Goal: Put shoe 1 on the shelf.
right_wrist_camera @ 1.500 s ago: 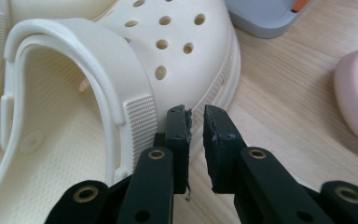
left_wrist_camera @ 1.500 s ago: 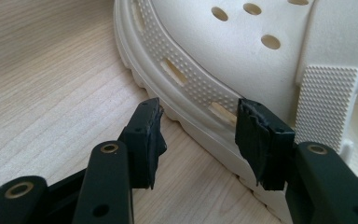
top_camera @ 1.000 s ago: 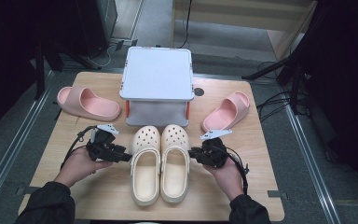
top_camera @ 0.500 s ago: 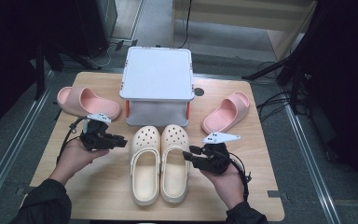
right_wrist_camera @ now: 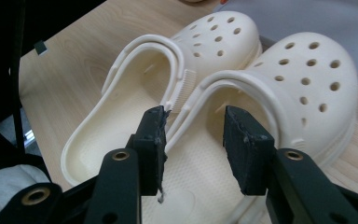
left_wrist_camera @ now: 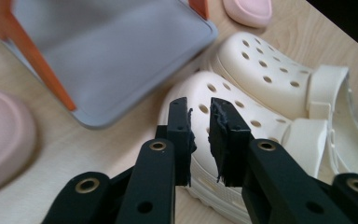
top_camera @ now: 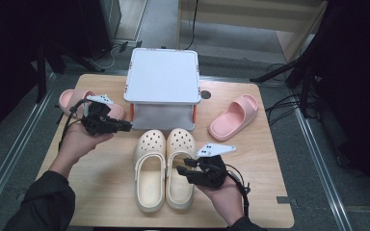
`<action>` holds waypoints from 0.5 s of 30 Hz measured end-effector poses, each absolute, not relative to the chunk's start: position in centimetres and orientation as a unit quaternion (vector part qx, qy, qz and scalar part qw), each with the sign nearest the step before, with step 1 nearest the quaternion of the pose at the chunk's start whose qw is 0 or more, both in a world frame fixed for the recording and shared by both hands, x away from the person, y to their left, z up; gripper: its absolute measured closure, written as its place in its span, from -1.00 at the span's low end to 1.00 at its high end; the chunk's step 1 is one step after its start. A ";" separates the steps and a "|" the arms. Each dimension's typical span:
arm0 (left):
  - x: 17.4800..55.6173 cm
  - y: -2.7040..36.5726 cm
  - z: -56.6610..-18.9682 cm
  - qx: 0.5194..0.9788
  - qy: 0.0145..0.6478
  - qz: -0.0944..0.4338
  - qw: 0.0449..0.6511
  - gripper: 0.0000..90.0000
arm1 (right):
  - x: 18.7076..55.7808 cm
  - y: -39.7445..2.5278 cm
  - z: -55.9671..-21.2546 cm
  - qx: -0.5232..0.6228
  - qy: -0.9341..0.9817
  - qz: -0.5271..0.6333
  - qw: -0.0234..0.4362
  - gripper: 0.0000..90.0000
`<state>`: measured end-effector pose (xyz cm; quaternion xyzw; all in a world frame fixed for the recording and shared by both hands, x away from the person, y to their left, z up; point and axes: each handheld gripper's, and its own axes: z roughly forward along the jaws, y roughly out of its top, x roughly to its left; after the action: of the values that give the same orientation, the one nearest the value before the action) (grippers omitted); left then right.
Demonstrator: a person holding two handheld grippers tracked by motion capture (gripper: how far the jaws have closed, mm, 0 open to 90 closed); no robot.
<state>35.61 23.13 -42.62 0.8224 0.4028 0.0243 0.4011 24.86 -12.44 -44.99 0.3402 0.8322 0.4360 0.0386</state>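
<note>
While the cream clogs (top_camera: 164,168) sit side by side near the worktop's (top_camera: 101,192) front edge, my right tongs (top_camera: 184,169) hang released just beside the right clog's heel — holding nothing. My left tongs (top_camera: 127,126) hover near the left edge, jaws a narrow gap apart, empty, pointing at the clogs' toes.

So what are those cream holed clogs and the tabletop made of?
The cream perforated clogs look like moulded foam or soft plastic: matte, one-piece, thick rounded edges. The pale tabletop looks like wood or a wood-look laminate: visible grain lines, smooth low sheen.
</note>
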 end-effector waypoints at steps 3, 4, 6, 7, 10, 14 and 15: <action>36.1 23.1 -41.2 0.825 0.396 0.030 0.401 0.76 | 24.8 -11.6 -45.3 0.337 0.839 0.426 0.037 0.26; 36.3 23.0 -40.6 0.827 0.391 0.035 0.402 0.76 | 24.8 -11.6 -45.3 0.337 0.839 0.426 0.037 0.26; 36.7 22.8 -39.6 0.830 0.386 0.045 0.399 0.76 | 24.8 -11.2 -45.5 0.337 0.839 0.425 0.034 0.23; 37.0 22.7 -39.0 0.829 0.387 0.045 0.401 0.76 | 24.8 -11.0 -45.6 0.337 0.840 0.423 0.032 0.22; 38.1 22.0 -37.2 0.832 0.382 0.055 0.398 0.75 | 24.7 -10.0 -46.0 0.332 0.848 0.411 0.039 0.19; 39.2 21.5 -36.4 0.831 0.382 0.059 0.400 0.76 | 24.6 -9.2 -46.5 0.335 0.852 0.401 0.045 0.09; 39.2 21.5 -36.4 0.831 0.382 0.059 0.400 0.76 | 24.6 -9.1 -46.6 0.335 0.852 0.399 0.047 0.06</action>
<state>39.21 21.52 -36.36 0.8308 0.3821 0.0592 0.4002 24.61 -9.11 -46.60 0.3351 0.8525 0.3985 0.0470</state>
